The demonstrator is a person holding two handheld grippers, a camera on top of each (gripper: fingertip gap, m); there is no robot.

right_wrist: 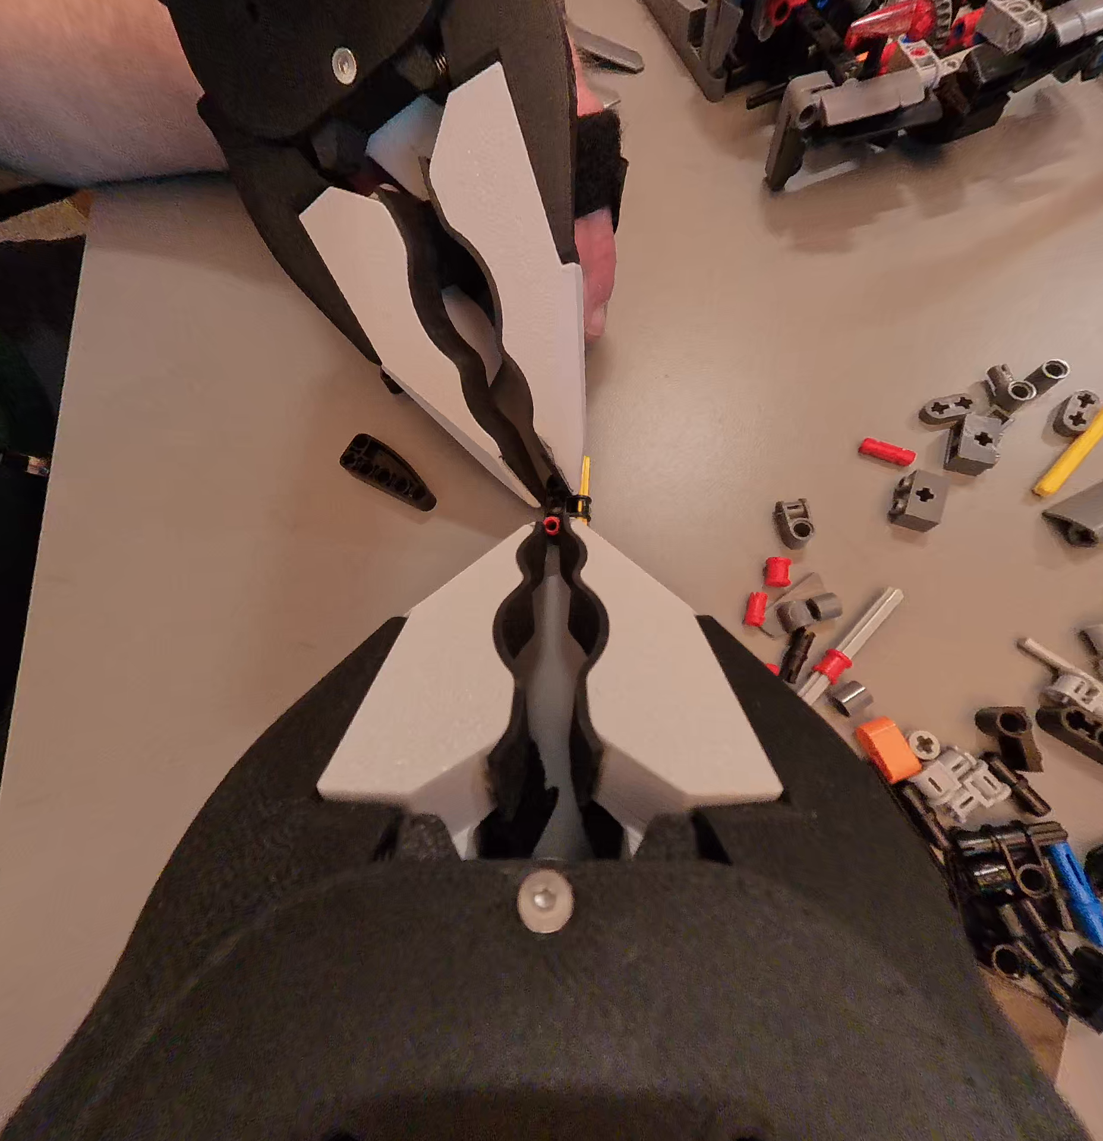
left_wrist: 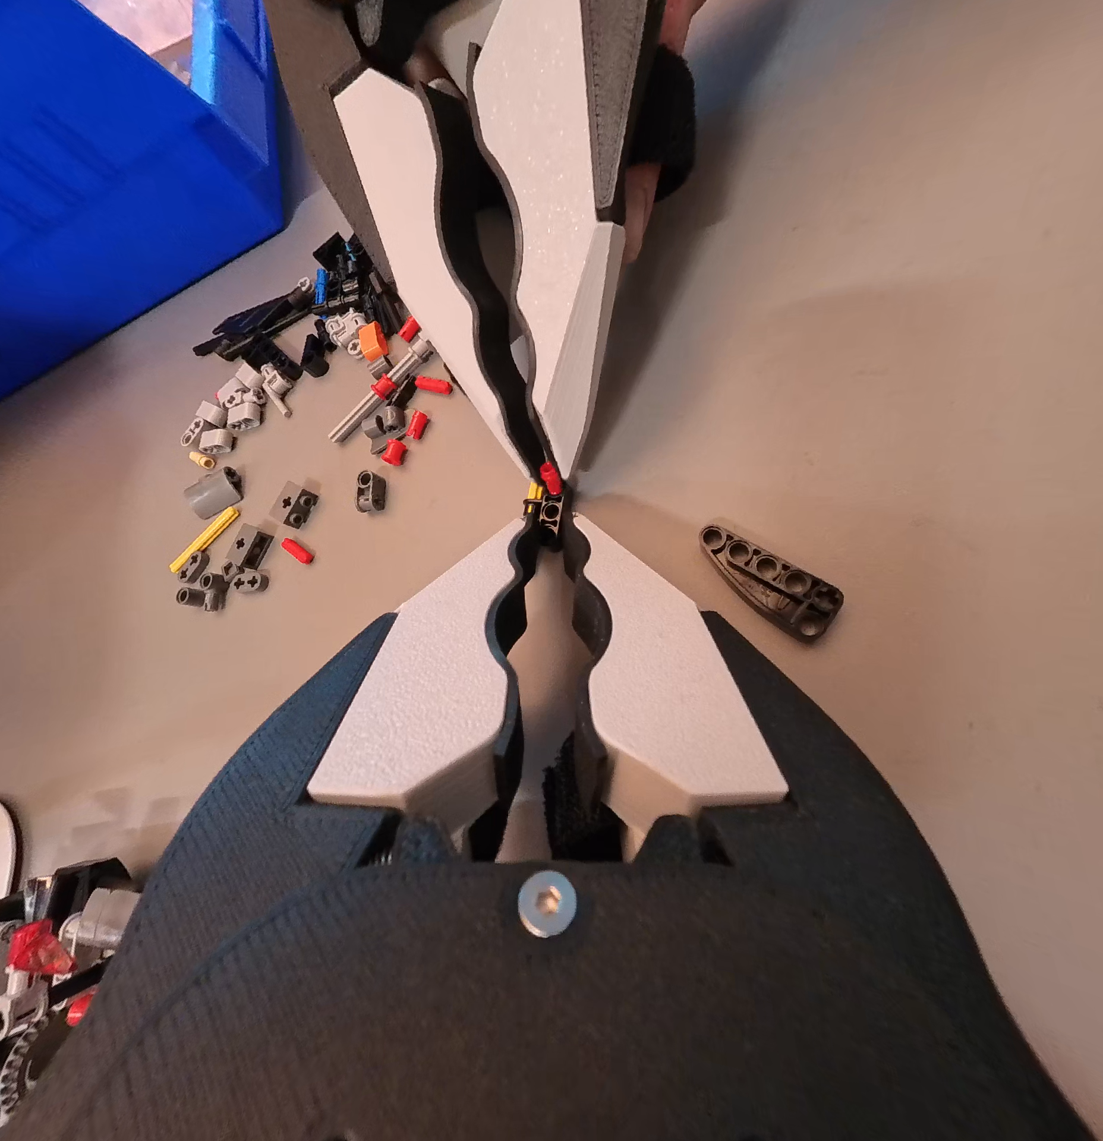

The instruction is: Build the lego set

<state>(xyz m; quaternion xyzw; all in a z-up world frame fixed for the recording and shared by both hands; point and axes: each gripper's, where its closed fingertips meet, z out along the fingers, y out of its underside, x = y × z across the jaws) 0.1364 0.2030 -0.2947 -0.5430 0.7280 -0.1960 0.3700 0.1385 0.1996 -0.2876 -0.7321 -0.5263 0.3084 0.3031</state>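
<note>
In the left wrist view my left gripper point(left_wrist: 549, 534) is shut on a small black connector point(left_wrist: 550, 512) with a short yellow axle point(left_wrist: 534, 491) through it, held above the beige table. My right gripper point(left_wrist: 552, 476) comes in from the top, tip to tip, shut on a red pin point(left_wrist: 548, 474) that touches the connector's top. In the right wrist view my right gripper point(right_wrist: 552, 531) holds the red pin point(right_wrist: 551, 525) end-on against the black connector point(right_wrist: 567, 501). The yellow axle point(right_wrist: 585, 475) sticks up beside it, and the left gripper point(right_wrist: 552, 488) reaches in from above.
A dark grey curved beam point(left_wrist: 771, 583) lies on the table right of the tips. It also shows in the right wrist view point(right_wrist: 385, 472). Loose parts point(left_wrist: 302, 420) are spread at left, a blue bin point(left_wrist: 104, 154) behind them. A partly built model point(right_wrist: 907, 68) stands far right. The table edge point(right_wrist: 61, 432) runs along the left. Left and right tips are no more than a few centimetres apart. The partly built model point(right_wrist: 907, 68) is about equally far from each gripper, around 20 centimetres. It is also in sight in the left wrist view point(left_wrist: 83, 941).
</note>
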